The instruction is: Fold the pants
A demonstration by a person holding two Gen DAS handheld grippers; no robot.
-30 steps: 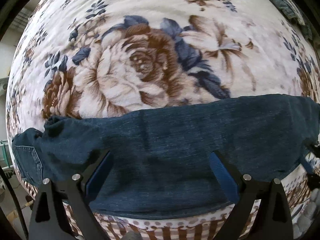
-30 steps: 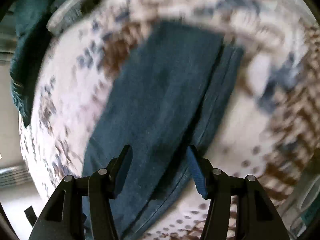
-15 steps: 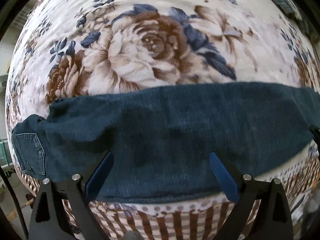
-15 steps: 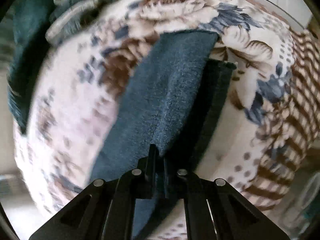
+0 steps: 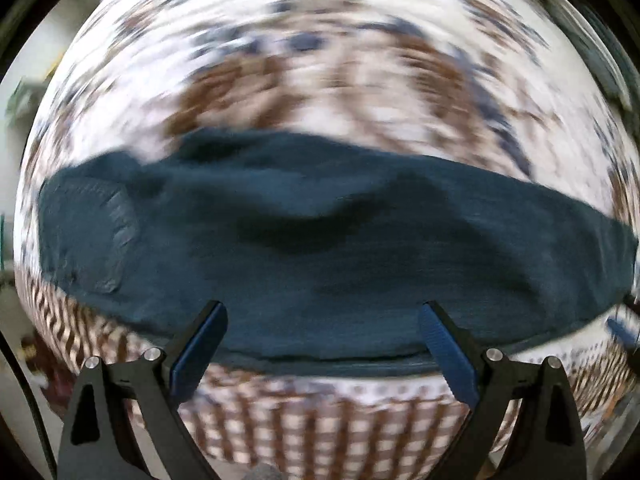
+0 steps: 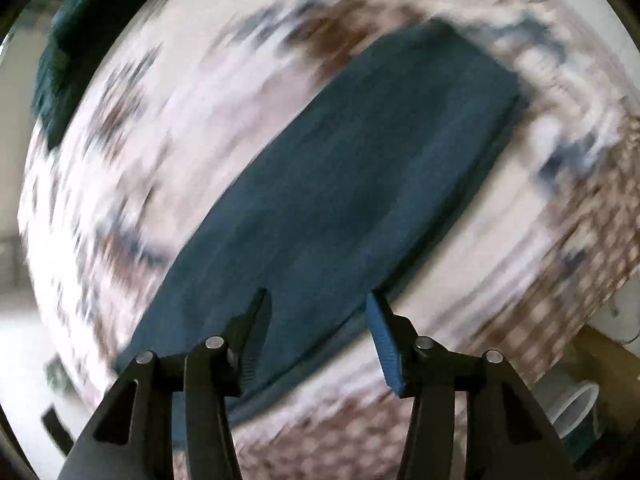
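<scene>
Dark blue denim pants (image 5: 320, 248) lie in a long band across a floral blanket (image 5: 320, 80), with a back pocket (image 5: 108, 240) at the left end. My left gripper (image 5: 322, 340) is open and empty just above the pants' near edge. In the right wrist view the pants (image 6: 340, 184) run diagonally up to the leg hems at the upper right. My right gripper (image 6: 318, 332) is open and empty over the near part of the leg. Both views are motion-blurred.
The blanket's brown checked border (image 5: 320, 420) hangs over the near edge. More dark cloth (image 6: 68, 52) lies at the far left in the right wrist view. A pale cup (image 6: 572, 412) and a brown object sit beyond the bed edge at lower right.
My right gripper shut on the pants leg half a second ago and has now opened and let go. The left gripper stayed open while its view swung; a raised fold now shows in the pants.
</scene>
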